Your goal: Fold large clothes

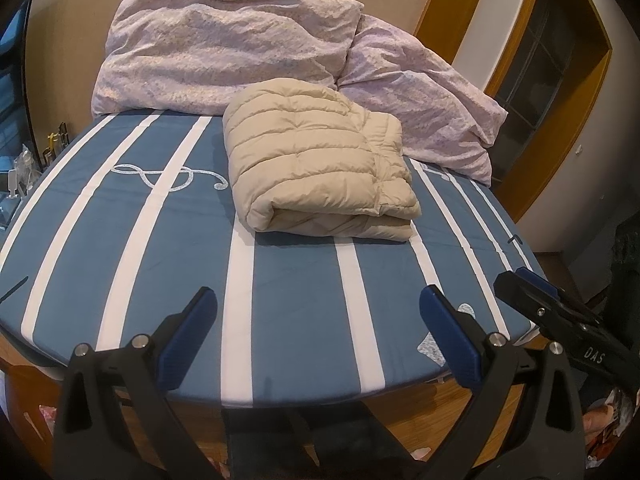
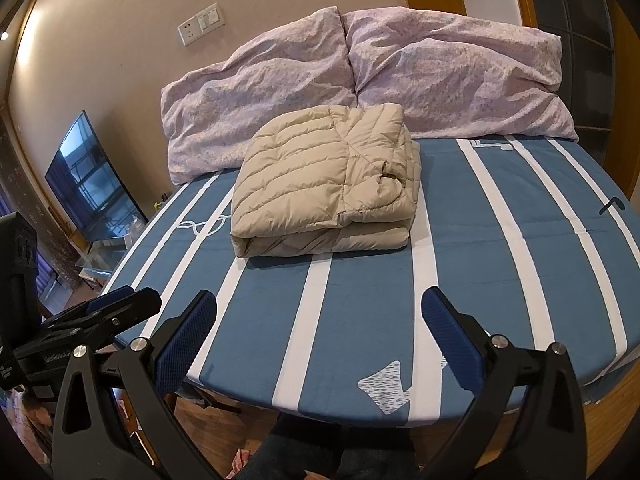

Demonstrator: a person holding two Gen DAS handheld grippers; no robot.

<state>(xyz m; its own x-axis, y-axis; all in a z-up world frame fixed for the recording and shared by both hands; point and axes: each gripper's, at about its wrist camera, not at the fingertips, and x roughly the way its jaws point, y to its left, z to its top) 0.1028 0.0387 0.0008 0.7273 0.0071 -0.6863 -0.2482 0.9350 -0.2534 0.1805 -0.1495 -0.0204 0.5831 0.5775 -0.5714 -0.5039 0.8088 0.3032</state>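
Observation:
A beige quilted puffer jacket [image 1: 316, 160] lies folded into a thick bundle on the blue and white striped bed [image 1: 168, 248], just in front of the pillows. From the right wrist the same jacket [image 2: 324, 184] sits mid-bed. My left gripper [image 1: 318, 312] hovers open above the bed's near edge, well short of the jacket, nothing between its fingers. My right gripper [image 2: 320, 316] is likewise open and empty over the near edge. The right gripper [image 1: 532, 296] shows at the right of the left wrist view; the left gripper [image 2: 120, 304] shows at the left of the right wrist view.
Two crumpled lilac pillows [image 2: 360, 84] lean against the beige wall at the bed's head. A television [image 2: 92, 176] and a cluttered low stand are left of the bed. A wood-framed doorway [image 1: 540, 80] is at the right. The person's legs [image 2: 332, 452] stand at the bed's wooden foot.

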